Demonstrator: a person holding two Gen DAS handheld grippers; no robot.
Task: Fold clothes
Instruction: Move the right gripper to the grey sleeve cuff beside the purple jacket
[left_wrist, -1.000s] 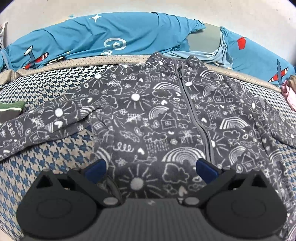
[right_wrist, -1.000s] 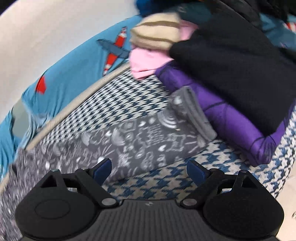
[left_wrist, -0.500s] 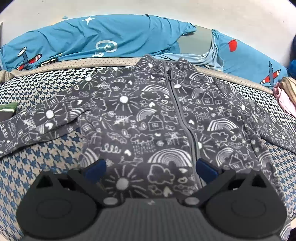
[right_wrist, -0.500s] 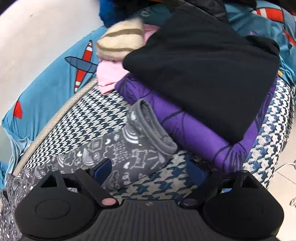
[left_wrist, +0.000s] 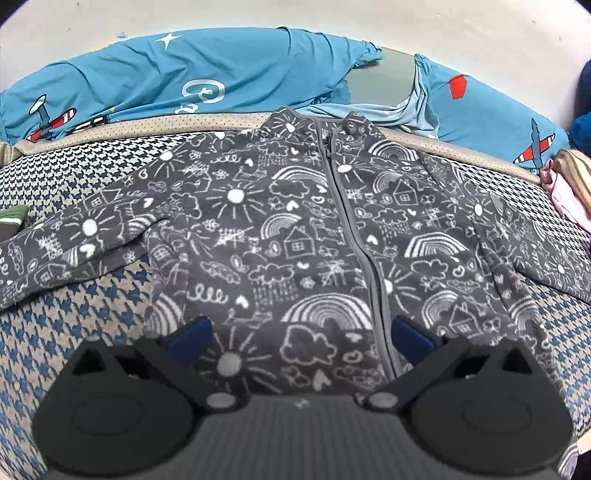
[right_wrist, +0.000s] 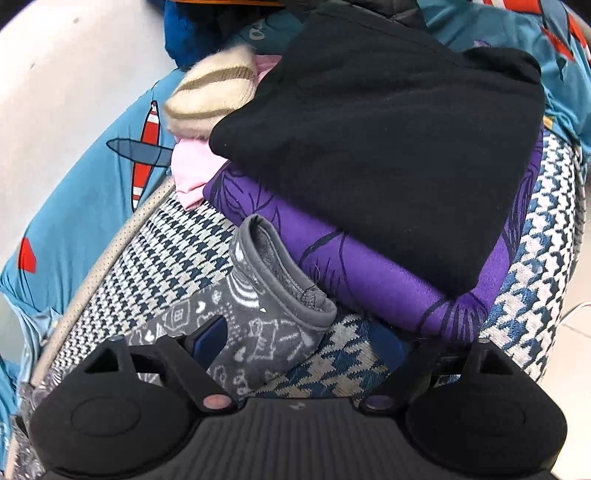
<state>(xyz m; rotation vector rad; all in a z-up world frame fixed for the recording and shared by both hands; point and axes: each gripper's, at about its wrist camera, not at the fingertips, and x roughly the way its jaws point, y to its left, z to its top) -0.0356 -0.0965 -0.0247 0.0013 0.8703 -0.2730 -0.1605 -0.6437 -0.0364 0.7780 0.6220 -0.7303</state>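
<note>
Folding has barely begun: your grey doodle-print jacket (left_wrist: 295, 236) lies zipped and flat across the middle of the left wrist view on the houndstooth cover (left_wrist: 74, 325), both sleeves spread out to the frame's sides, while a black top (right_wrist: 388, 147) over a purple garment (right_wrist: 369, 280) already sits stacked in the upper right of the right wrist view. Your left gripper (left_wrist: 299, 338) hangs wide and empty over the hem at lower centre, tilted down. Your right gripper (right_wrist: 306, 341), whose jaws have just been closing a little, stands wide around the sleeve cuff (right_wrist: 280, 288), pinching nothing yet.
</note>
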